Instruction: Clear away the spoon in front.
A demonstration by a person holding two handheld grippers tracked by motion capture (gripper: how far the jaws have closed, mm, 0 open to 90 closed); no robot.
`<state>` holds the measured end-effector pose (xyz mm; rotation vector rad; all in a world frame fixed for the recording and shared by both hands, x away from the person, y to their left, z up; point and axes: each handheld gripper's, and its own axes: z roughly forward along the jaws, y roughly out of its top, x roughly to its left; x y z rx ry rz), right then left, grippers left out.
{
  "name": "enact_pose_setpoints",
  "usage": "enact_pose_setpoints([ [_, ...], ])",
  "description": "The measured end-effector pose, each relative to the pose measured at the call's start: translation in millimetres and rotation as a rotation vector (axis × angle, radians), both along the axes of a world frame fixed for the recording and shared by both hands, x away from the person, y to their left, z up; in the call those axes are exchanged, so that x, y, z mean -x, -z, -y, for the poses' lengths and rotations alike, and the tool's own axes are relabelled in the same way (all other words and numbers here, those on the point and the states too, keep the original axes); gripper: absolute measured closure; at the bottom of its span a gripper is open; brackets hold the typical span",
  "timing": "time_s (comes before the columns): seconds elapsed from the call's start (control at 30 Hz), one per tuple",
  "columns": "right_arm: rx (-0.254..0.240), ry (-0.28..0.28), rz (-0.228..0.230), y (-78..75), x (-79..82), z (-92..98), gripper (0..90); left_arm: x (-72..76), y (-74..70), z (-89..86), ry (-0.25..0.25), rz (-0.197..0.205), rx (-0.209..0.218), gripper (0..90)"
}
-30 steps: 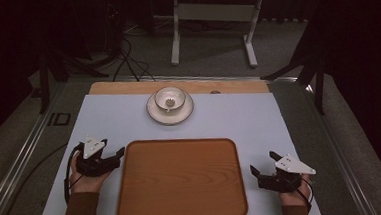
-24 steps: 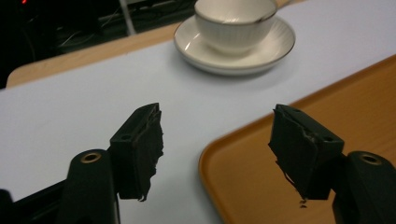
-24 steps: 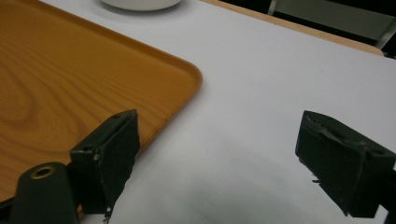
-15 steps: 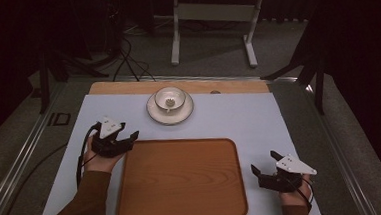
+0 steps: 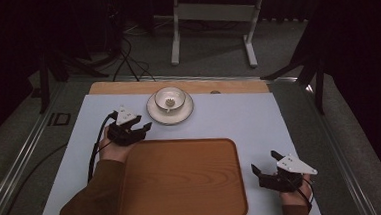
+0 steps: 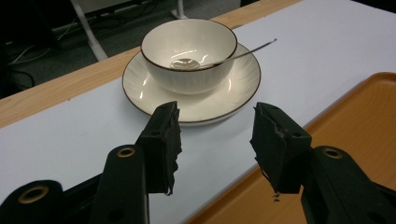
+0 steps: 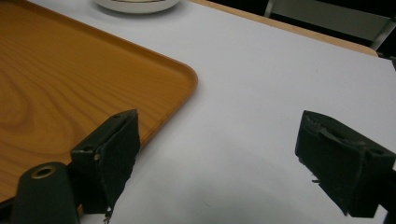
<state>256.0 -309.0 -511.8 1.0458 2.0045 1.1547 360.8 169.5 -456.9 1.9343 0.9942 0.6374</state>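
White bowl (image 6: 188, 51) on saucer (image 6: 196, 100) faces left gripper (image 6: 215, 133), fingers closing, nothing between.

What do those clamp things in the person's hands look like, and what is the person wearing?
Each hand holds a black two-jaw gripper: the left gripper and the right gripper. A grey three-cornered plate tops each, black cables trail back, and the jaws carry ragged black pads with brass-coloured rivets. The sleeve is brown.

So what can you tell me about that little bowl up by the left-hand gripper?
The bowl is cream-white, looks glazed ceramic, with a thin dark rim line. It stands upright on a matching ribbed saucer on the white table top. A metal spoon lies in it, handle leaning over the rim. The left gripper points at it, jaws apart, not touching.
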Motion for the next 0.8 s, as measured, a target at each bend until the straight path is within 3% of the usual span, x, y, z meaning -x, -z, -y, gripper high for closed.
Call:
enact_pose_setpoints([
  [0.3, -0.008, 0.008, 0.007, -0.5, -0.2, 1.7, 13.8, -20.8, 4.8, 14.4, 0.012, -0.003, -0.035, 51.4],
  [0.4, -0.005, 0.006, 0.007, -0.3, -0.4, 1.1, 13.8, -29.4, 4.8, 16.4, 0.016, -0.011, -0.019, 51.5],
  [0.5, -0.003, 0.005, 0.006, -0.3, -0.6, 0.9, 13.9, -34.3, 5.0, 19.3, 0.022, -0.014, -0.033, 52.2],
  [0.57, -0.005, 0.006, 0.010, -0.4, -0.7, 1.3, 13.9, -39.7, 5.9, 24.2, 0.036, -0.018, -0.052, 51.9],
  [0.73, -0.007, 0.006, 0.007, -0.4, -0.6, 1.9, 13.9, -44.1, 8.5, 31.9, 0.078, -0.011, -0.022, 48.9],
  [0.8, -0.003, 0.005, 0.005, -0.1, -0.8, 1.4, 13.9, -45.7, 10.0, 37.5, 0.091, -0.007, -0.040, 48.6],
])
